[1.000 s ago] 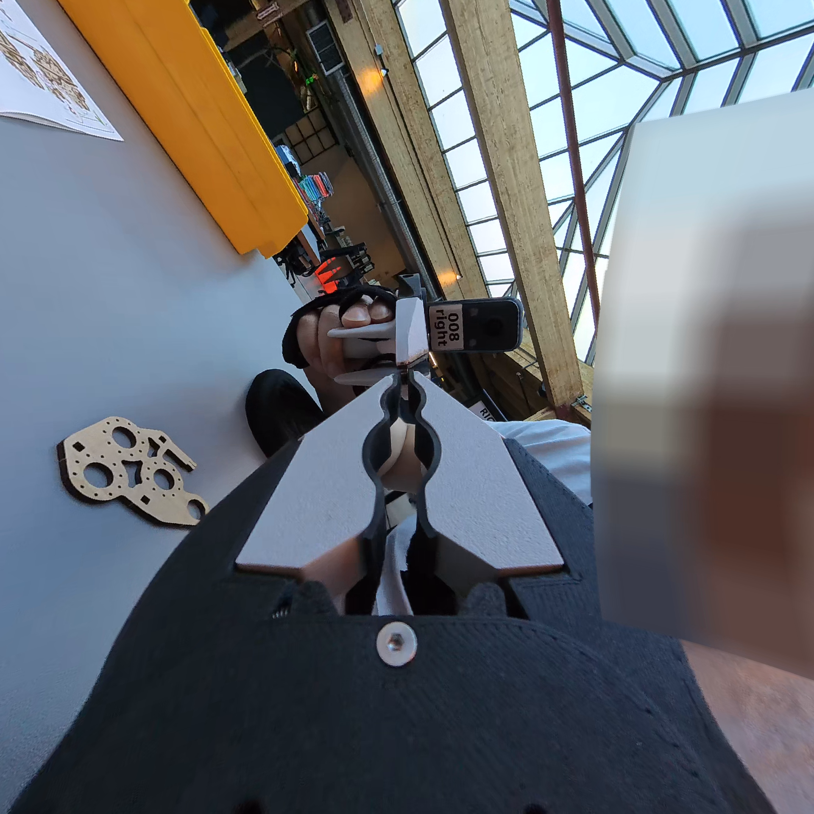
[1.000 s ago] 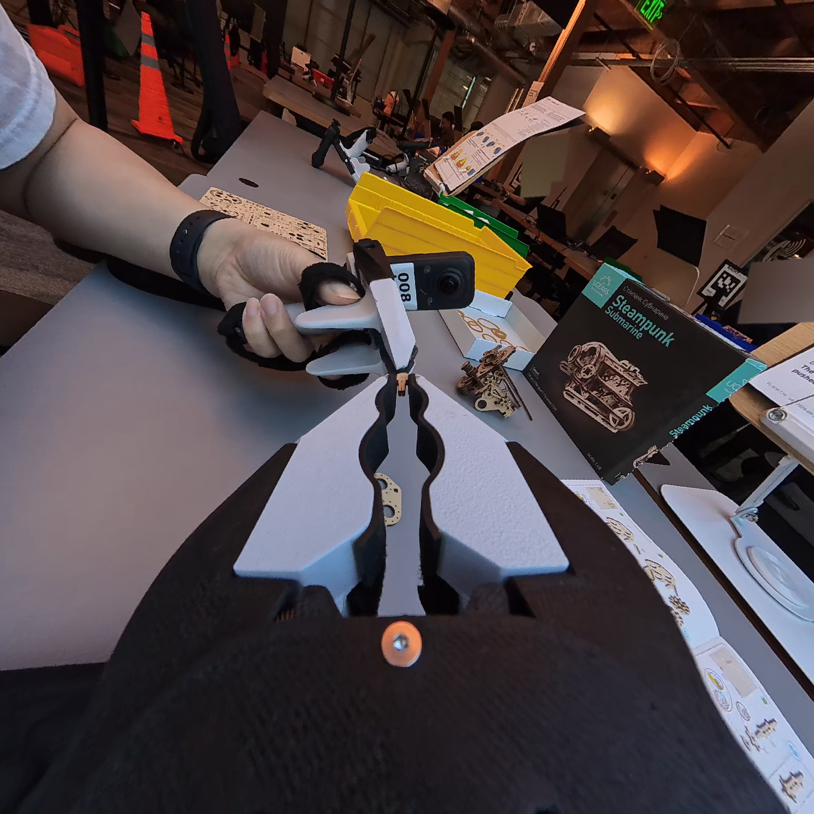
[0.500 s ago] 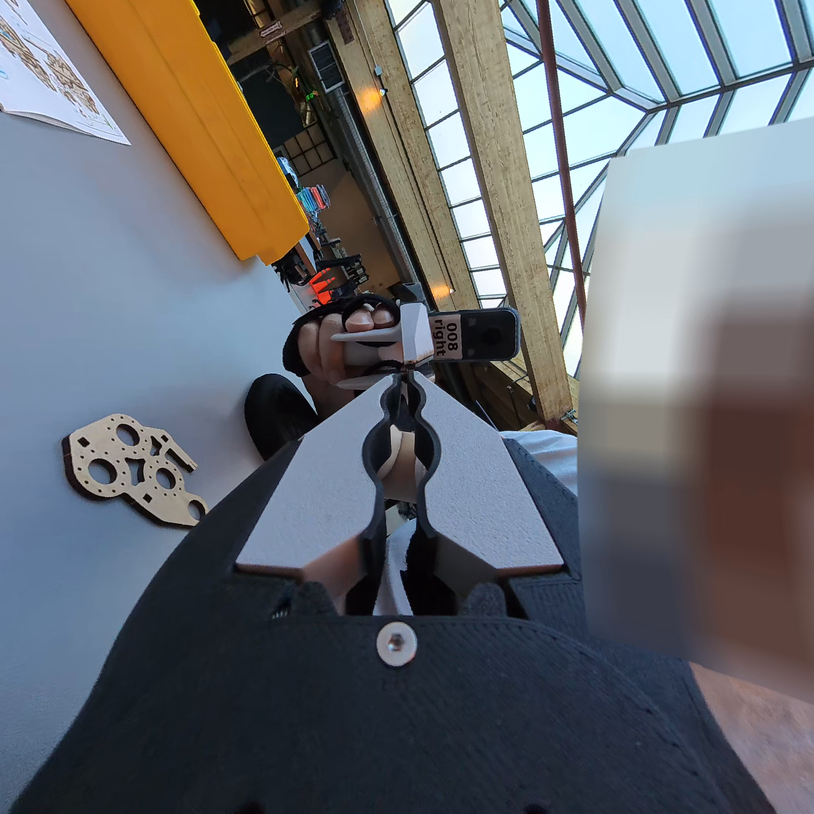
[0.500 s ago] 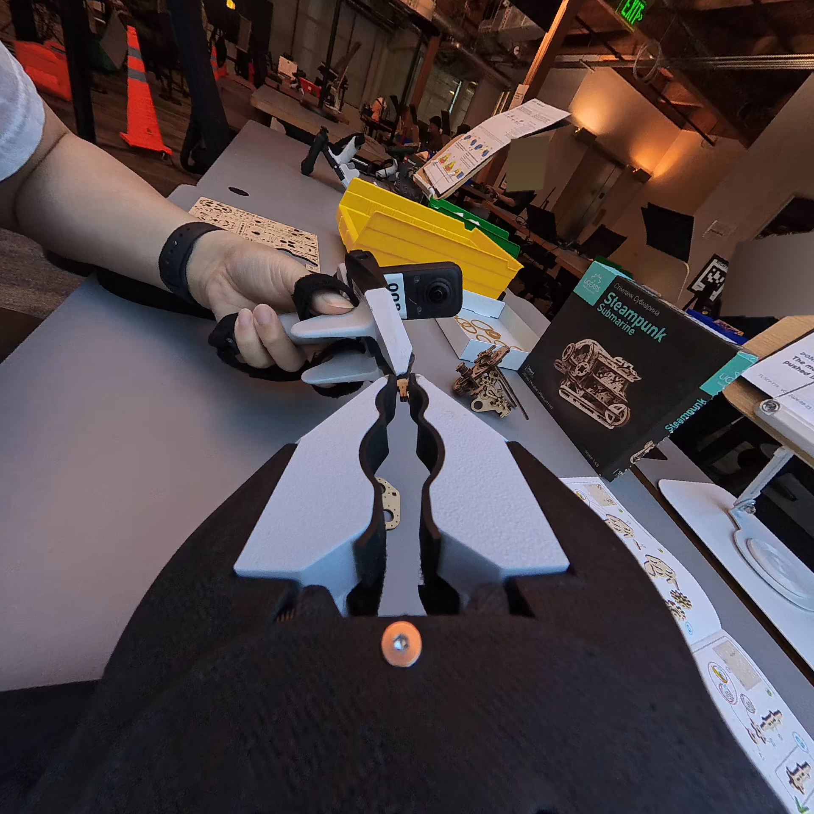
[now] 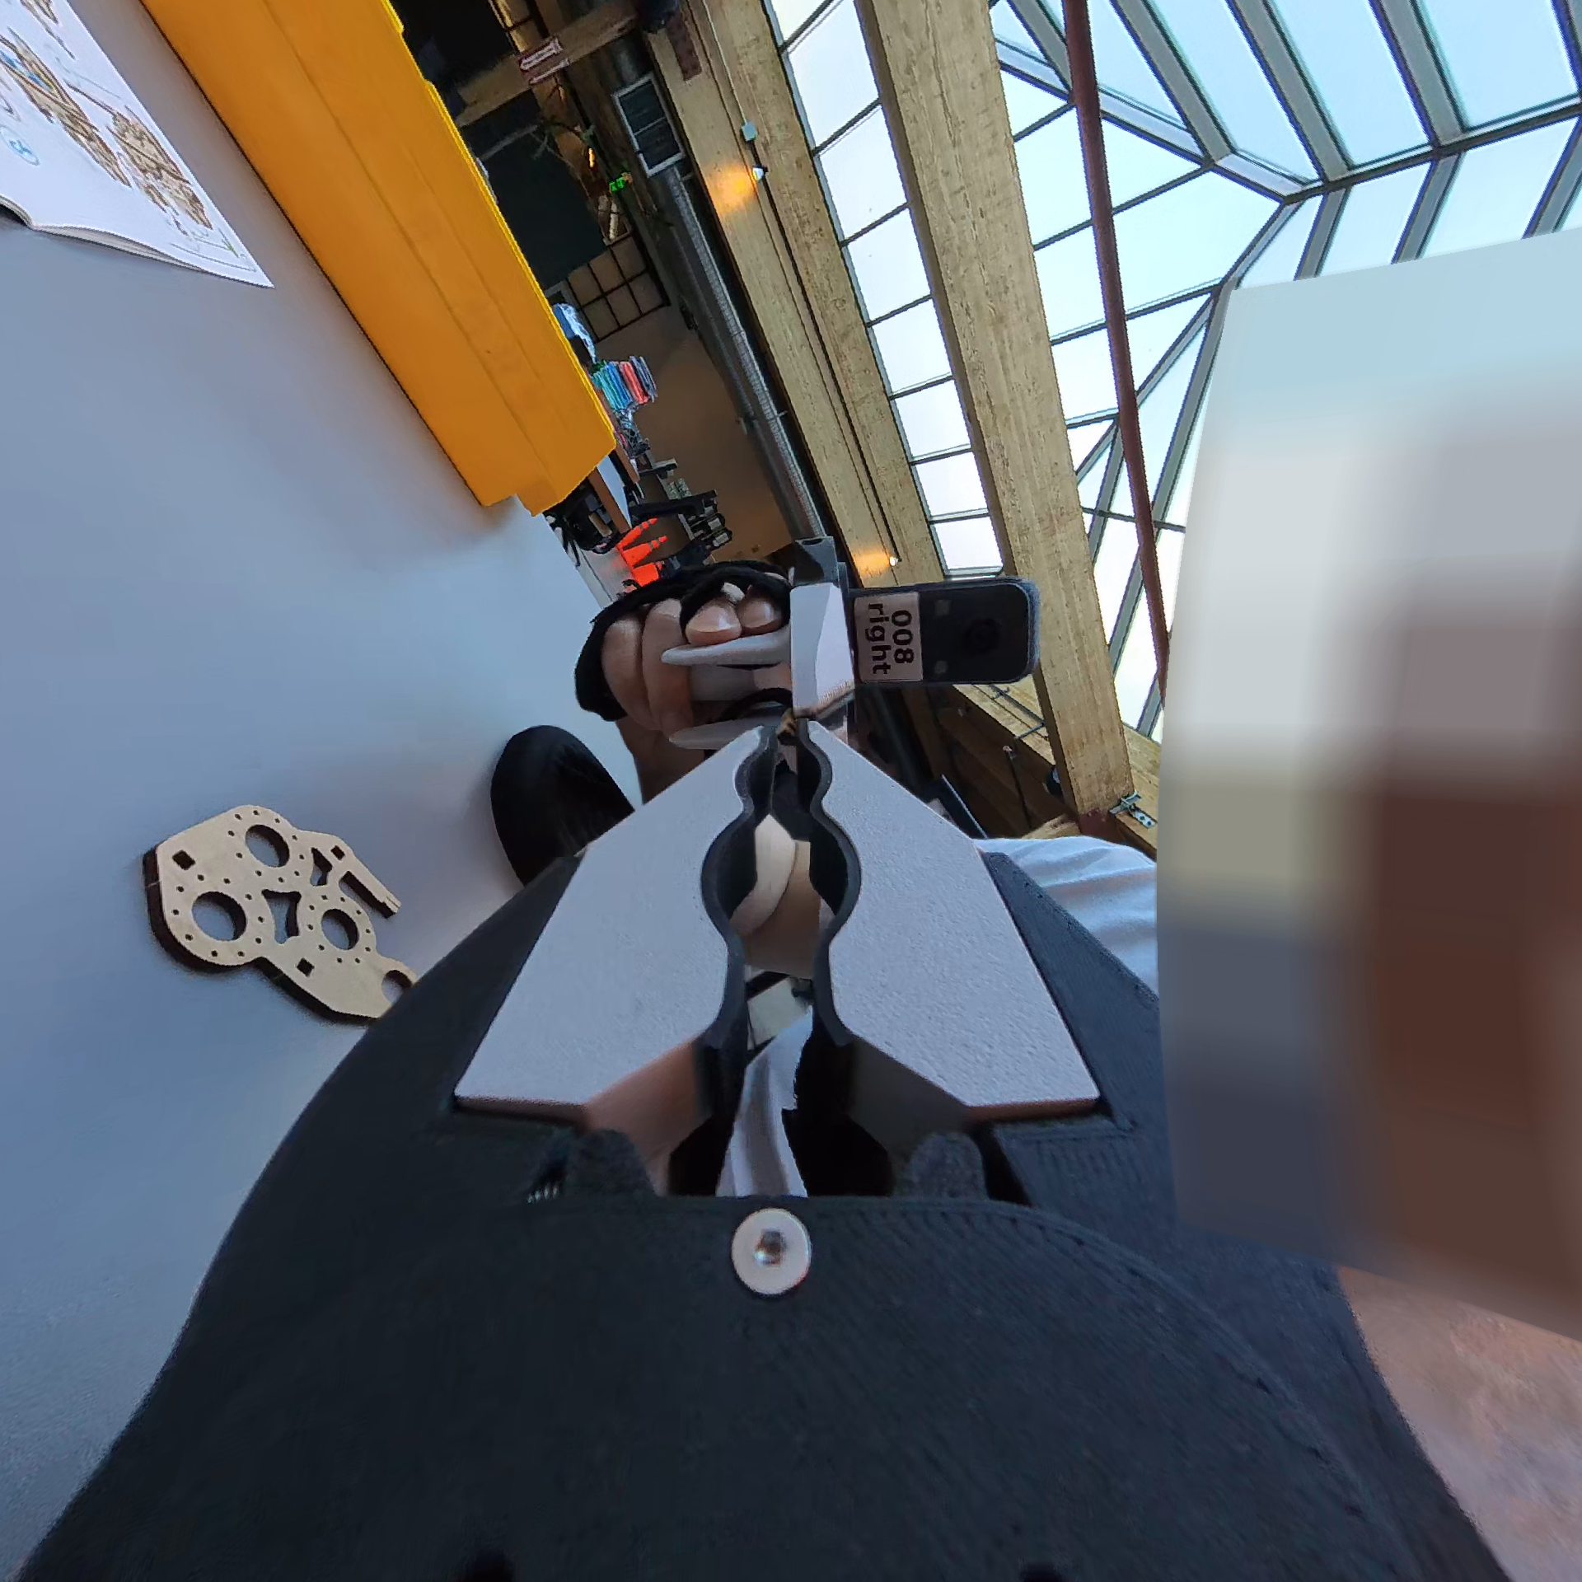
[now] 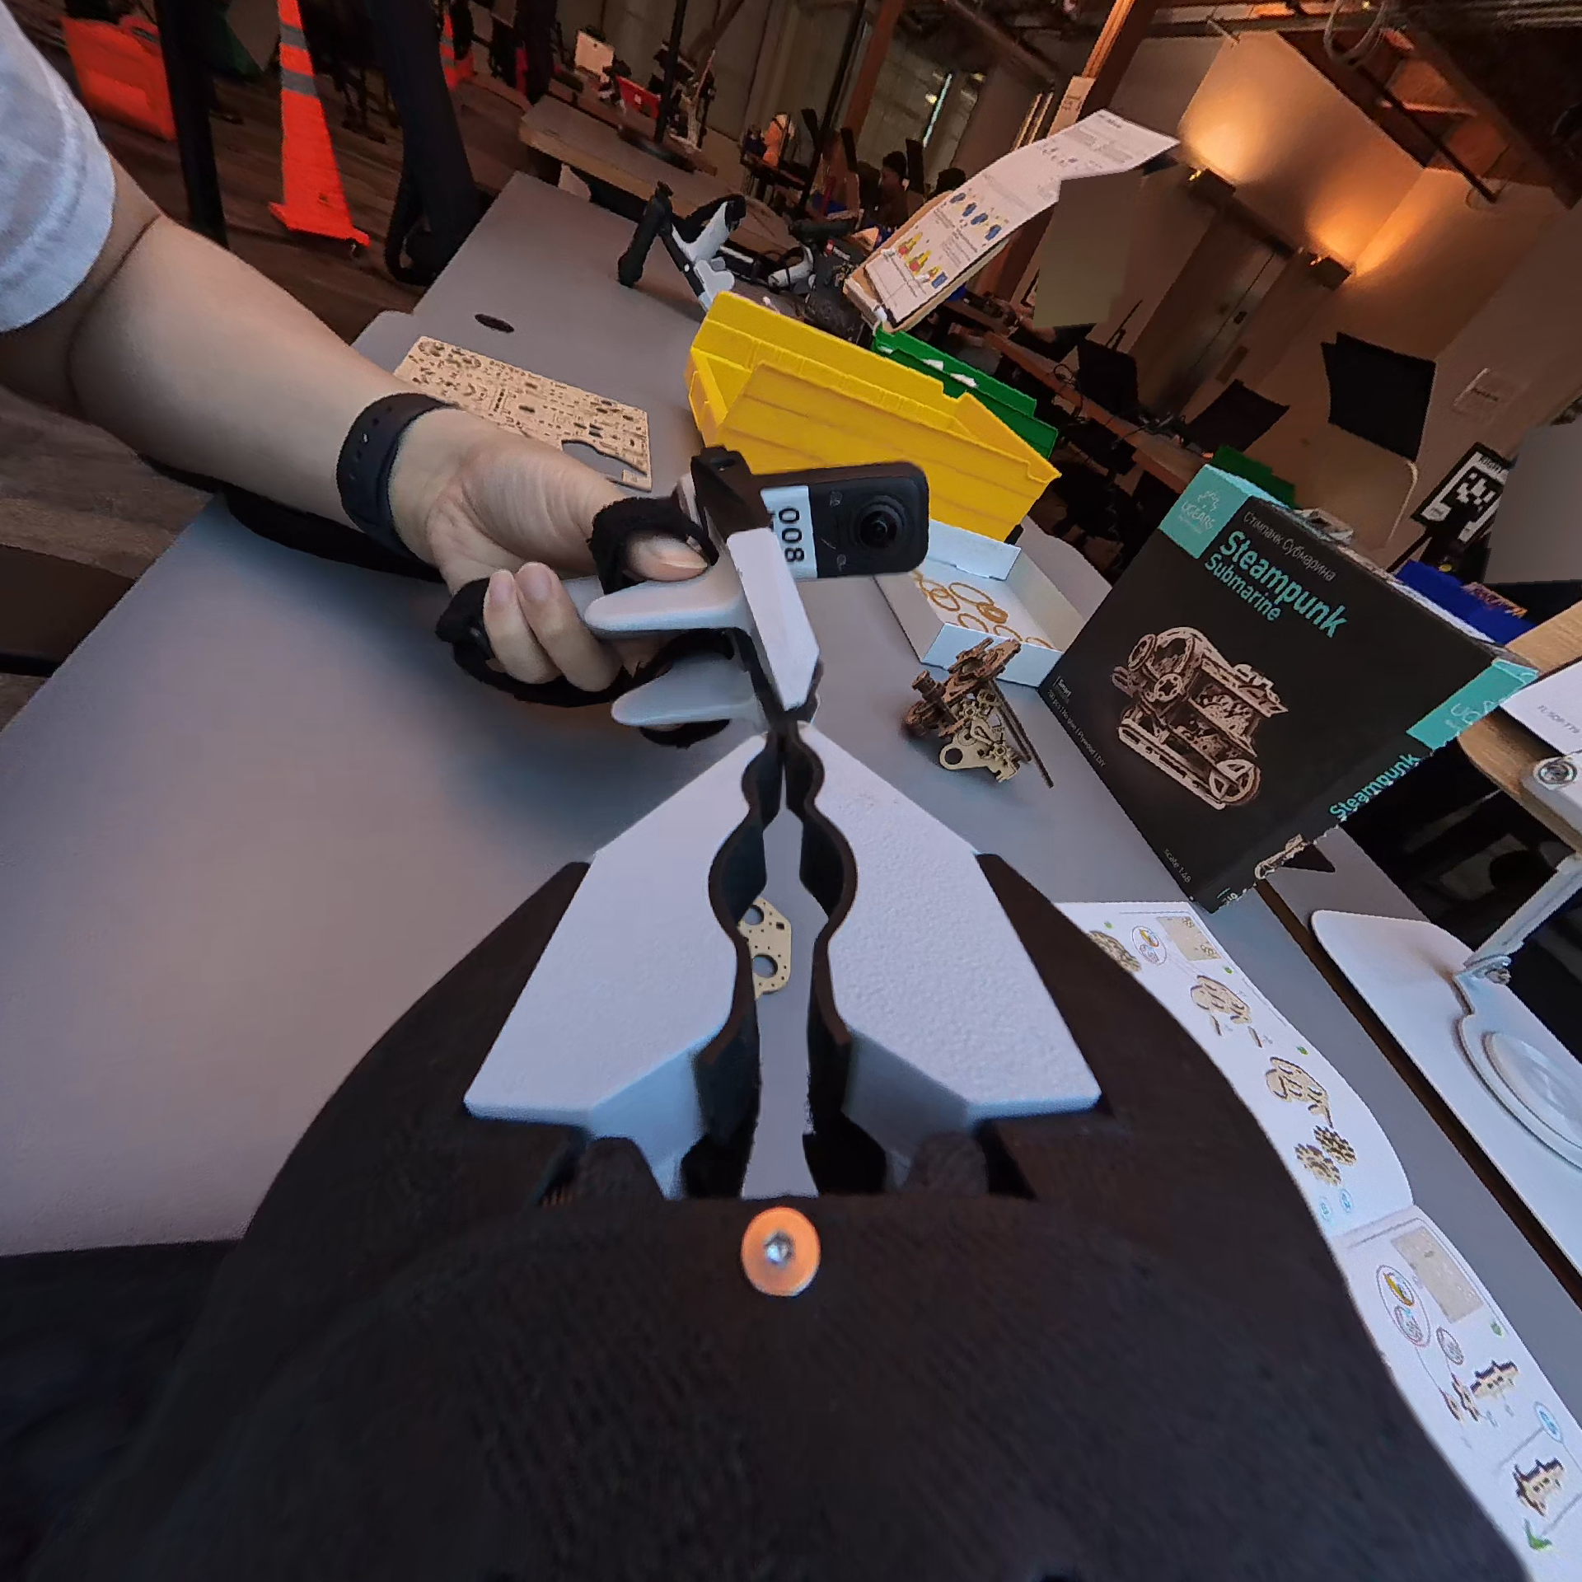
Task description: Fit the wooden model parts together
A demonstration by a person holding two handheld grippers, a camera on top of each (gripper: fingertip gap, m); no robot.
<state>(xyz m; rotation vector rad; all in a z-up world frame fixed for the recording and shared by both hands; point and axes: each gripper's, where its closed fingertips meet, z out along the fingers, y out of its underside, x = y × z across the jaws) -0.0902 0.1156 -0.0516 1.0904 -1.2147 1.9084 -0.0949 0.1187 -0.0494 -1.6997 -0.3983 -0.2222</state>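
Note:
My two grippers meet tip to tip above the grey table (image 6: 257,856). My left gripper (image 5: 786,743) has its jaws nearly closed on a tiny brown wooden part (image 5: 784,726) at the very tips. My right gripper (image 6: 788,743) is shut at the tips, right against the left gripper's white fingers (image 6: 775,633); what it pinches is hidden there. A flat wooden plate with round holes (image 5: 274,907) lies on the table below the left gripper and also shows through the right gripper's finger gap (image 6: 766,942). A partly built wooden model (image 6: 967,719) stands behind the grippers.
A yellow bin (image 6: 856,411) and a white tray of wooden rings (image 6: 967,599) stand at the back. A black kit box (image 6: 1267,685) stands to the right. An instruction booklet (image 6: 1284,1113) and a white lamp base (image 6: 1455,1027) lie at the right. A wooden parts sheet (image 6: 531,402) lies at the far left.
The two grippers have drawn slightly closer, tip to tip. The small wooden piece seen at the right gripper's tips earlier is now hidden where the tips meet.

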